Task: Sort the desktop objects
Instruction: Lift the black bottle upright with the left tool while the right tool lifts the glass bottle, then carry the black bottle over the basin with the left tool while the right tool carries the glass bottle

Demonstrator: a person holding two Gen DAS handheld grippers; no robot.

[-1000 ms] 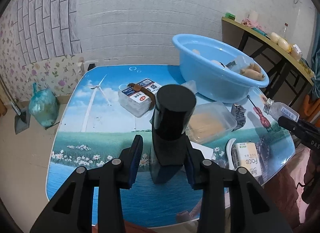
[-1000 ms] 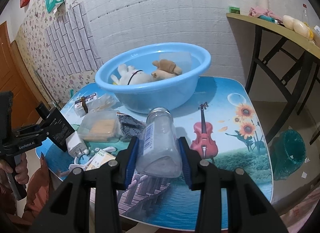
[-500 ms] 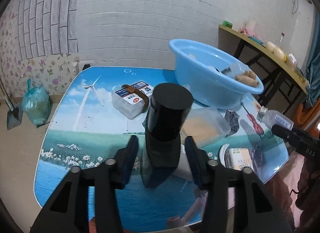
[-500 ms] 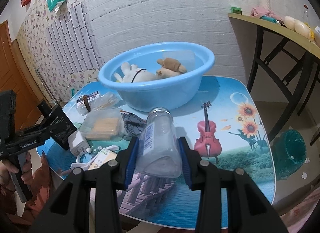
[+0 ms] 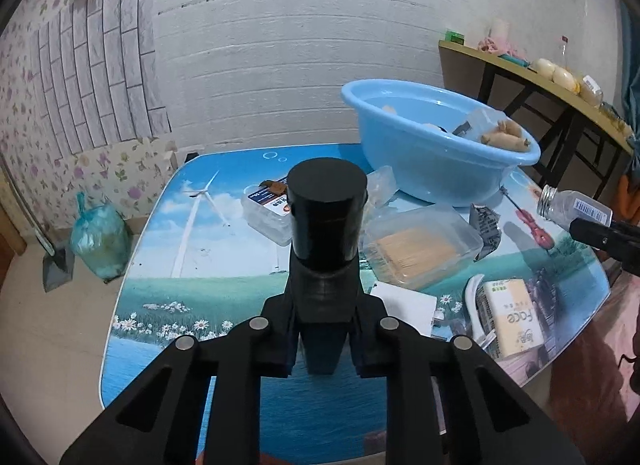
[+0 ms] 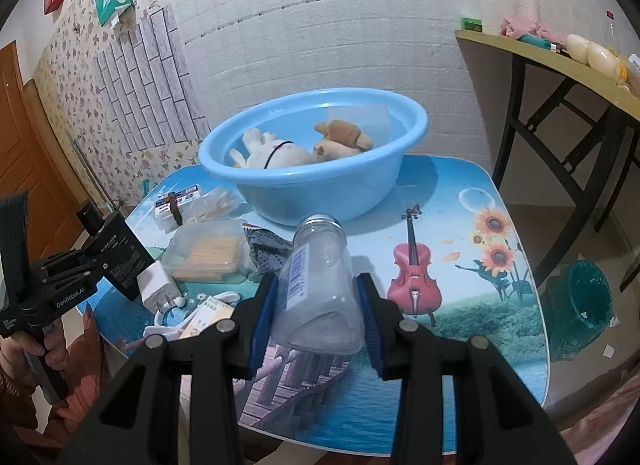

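Blue basin (image 6: 312, 193) at the back of the printed table (image 6: 460, 305), holding two plush toys, blocking the far middle. Right of the basin, open tabletop over the violin picture, free for passage. Left-front of the basin, crowded: labelled clear box (image 5: 266, 211), lidded container of tan sticks (image 5: 420, 245), crumpled dark wrapper (image 6: 266, 251), white charger (image 6: 158, 285), tissue pack (image 5: 512, 323). Left of the basin beyond the clutter, bare tabletop over the windmill picture.
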